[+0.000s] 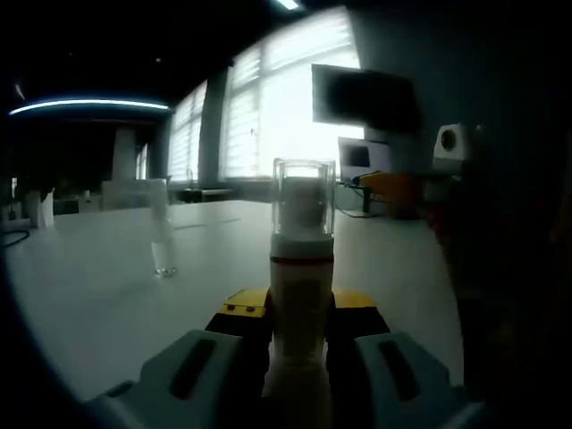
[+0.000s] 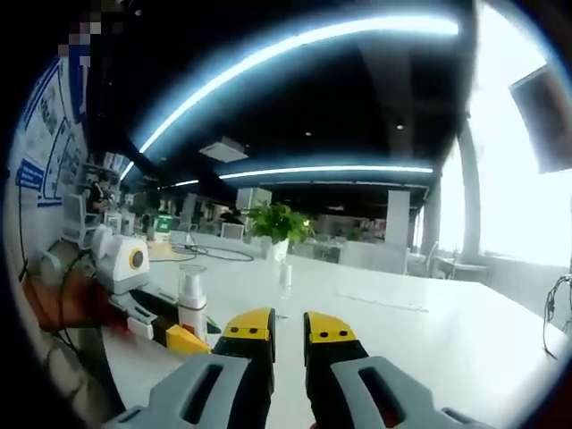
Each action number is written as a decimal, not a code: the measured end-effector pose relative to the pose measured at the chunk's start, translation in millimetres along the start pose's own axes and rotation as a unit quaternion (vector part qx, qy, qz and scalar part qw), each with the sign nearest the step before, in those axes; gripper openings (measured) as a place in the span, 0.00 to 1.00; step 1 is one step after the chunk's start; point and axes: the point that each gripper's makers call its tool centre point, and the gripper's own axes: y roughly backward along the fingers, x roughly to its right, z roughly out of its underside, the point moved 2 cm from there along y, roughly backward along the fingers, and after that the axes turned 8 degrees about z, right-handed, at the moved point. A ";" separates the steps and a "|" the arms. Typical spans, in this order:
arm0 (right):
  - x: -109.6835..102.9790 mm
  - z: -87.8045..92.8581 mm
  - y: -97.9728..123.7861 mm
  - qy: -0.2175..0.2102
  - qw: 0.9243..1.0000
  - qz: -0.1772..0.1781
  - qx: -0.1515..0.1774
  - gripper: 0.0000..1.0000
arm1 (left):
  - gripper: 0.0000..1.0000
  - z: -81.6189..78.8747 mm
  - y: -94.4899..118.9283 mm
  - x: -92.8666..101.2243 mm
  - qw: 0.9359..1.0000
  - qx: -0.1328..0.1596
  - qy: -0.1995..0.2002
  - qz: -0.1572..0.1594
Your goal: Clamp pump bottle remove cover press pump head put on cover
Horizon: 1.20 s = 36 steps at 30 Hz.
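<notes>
**benchguy:** So where was the bottle at that moment?

**tabletop_tom:** Clamped in the left gripper (image 1: pixel 299 344). In the left gripper view the pump bottle (image 1: pixel 301 313) stood upright right between the two pale grey jaws with their yellow-capped tips, and the jaws were pressed against its sides. It was a slim white cylinder with a thin dark band at the shoulder. The cover (image 1: pixel 304 198) was on top, a clear, hard-looking plastic cap, squarish from the side, and the pump head showed through it as a pale blur.

**benchguy:** And the other claw?

**tabletop_tom:** The right gripper (image 2: pixel 289 329) held nothing. Its jaws were narrow, only a thin dark slot between the yellow tips, and I couldn't say whether they actually touched. It hung over the table (image 2: pixel 429 340), a smooth, matte white top. In the right gripper view the bottle stood off to the left, still capped, held in the left gripper.

**benchguy:** Anything else on the table?

**tabletop_tom:** A small see-through bottle (image 1: pixel 162 241), thin and glassy, stood well apart from the pump bottle, further out on the table to its left. A leafy green plant (image 2: pixel 279 223) sat at the far end. Bright slatted windows (image 1: pixel 277 107) with a dark flat monitor (image 1: pixel 362 96) in front, and long curved light strips (image 2: pixel 295 45) ran across the dark ceiling.
</notes>
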 end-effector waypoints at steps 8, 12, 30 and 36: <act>-7.6 -4.1 0.3 -0.001 1.000 -0.011 -0.002 0.09 | 0.14 -0.1 0.0 0.3 1.000 0.000 0.000 -0.001; -9.9 -13.2 2.0 -0.012 1.000 -0.018 0.010 0.11 | 0.14 -0.1 0.1 -0.3 1.000 0.000 0.000 -0.001; -35.2 -43.4 -1.9 -0.038 0.997 -0.065 0.036 0.17 | 0.14 -0.2 0.2 -0.6 1.000 -0.001 -0.001 -0.001; -43.6 -47.4 -3.8 -0.048 0.995 -0.082 0.038 0.18 | 0.14 -0.1 0.0 -0.8 1.000 -0.001 -0.001 -0.002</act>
